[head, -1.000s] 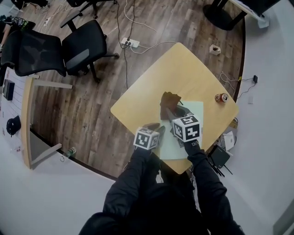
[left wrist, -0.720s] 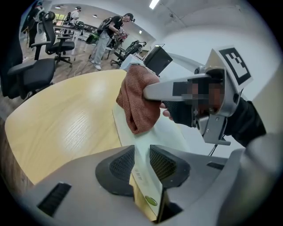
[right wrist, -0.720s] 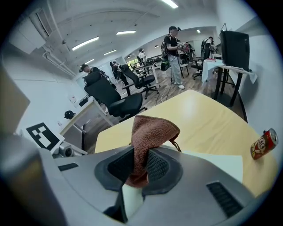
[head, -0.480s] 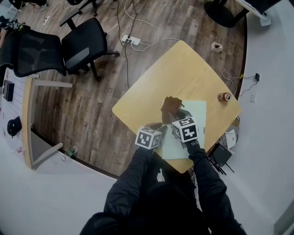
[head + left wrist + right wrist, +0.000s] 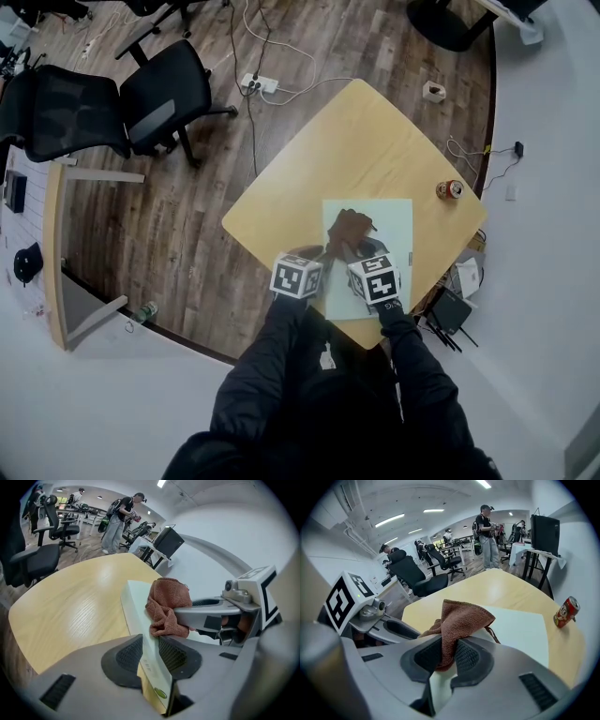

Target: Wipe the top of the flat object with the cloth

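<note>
Jaws of the right gripper (image 5: 449,645) are pinched narrow on a fold of the rust-brown terry cloth (image 5: 461,616). The rest of it is bunched ahead of the tips, resting on top of the pale green flat board (image 5: 520,625), toward its left side. Just beside, the left gripper (image 5: 150,641) is clamped on that board's near left edge. The board lies flat on the light wooden table (image 5: 375,131), toward the near corner. One container: a red drink can (image 5: 452,190), upright on the table, right of the board and apart from it; contents not visible.
</note>
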Demonstrator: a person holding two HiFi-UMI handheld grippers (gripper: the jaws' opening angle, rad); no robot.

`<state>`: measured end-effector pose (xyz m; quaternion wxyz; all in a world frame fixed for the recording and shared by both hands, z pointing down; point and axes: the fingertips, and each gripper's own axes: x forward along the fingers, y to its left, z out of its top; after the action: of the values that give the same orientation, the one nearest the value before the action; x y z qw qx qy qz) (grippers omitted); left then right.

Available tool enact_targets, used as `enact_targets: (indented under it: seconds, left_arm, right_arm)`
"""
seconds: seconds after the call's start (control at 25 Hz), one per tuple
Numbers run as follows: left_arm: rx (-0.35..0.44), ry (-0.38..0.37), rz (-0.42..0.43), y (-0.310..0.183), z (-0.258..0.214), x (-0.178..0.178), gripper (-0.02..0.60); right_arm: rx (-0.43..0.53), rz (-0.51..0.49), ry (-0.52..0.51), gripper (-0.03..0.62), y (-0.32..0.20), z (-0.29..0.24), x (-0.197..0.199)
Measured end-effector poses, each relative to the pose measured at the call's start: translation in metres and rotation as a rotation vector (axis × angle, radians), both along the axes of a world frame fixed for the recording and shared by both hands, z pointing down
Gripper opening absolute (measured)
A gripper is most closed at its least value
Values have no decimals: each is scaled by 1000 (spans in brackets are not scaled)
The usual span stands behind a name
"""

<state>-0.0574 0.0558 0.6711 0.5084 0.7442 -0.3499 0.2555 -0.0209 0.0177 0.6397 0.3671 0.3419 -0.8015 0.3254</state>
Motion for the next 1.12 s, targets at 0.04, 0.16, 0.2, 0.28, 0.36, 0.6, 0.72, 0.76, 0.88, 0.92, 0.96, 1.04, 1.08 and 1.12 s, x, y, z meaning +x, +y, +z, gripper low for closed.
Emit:
enact_targets:
  seconds: [0.04, 0.16, 0.2, 0.28, 0.36, 0.6, 0.72, 0.76, 0.88, 0.92, 0.96, 1.04, 1.08, 1.12]
  left_arm:
    - [0, -3, -2, 1, 0, 0, 126]
    - [6, -9, -10, 1, 0, 0, 126]
    - [9, -13, -12, 1, 0, 0, 126]
    - [11, -20, -15, 0, 0, 0, 126]
    - [8, -24, -16, 2, 0, 0, 126]
    - [8, -33, -39, 3, 1, 0, 124]
    - [15, -36, -50, 2, -1, 0, 123]
    - [17, -37, -53, 2, -2, 0, 123]
    - [18, -37, -64, 2, -2, 0, 123]
    - [17, -38, -68, 3, -2, 0, 123]
    - [17, -39, -70, 3, -2, 1, 123]
    - [16, -42, -72, 3, -1, 1, 123]
    - [16, -44, -72, 3, -1, 1, 123]
    - [15, -47, -71, 3, -1, 1, 123]
  right_arm:
    - [0, 3, 0, 69, 4, 0, 1]
    - [6, 12, 2, 69, 13, 0, 3]
    - [9, 14, 3, 69, 15, -1, 4]
    - [7, 12, 5, 69, 20, -1, 6]
    - [-4, 8, 7, 69, 27, 0, 8]
    - [-32, 11, 4, 69, 51, 1, 13]
    - [-43, -5, -2, 69, 64, 1, 12]
    - [-46, -11, -6, 69, 68, 1, 12]
    - [-52, -27, -13, 69, 81, 2, 10]
    - [-57, -28, -16, 69, 85, 2, 10]
    - [-62, -29, -19, 69, 89, 1, 10]
    - [-72, -37, -25, 69, 97, 1, 11]
    - [-78, -42, -28, 69, 102, 1, 11]
    - [-83, -46, -32, 69, 107, 1, 12]
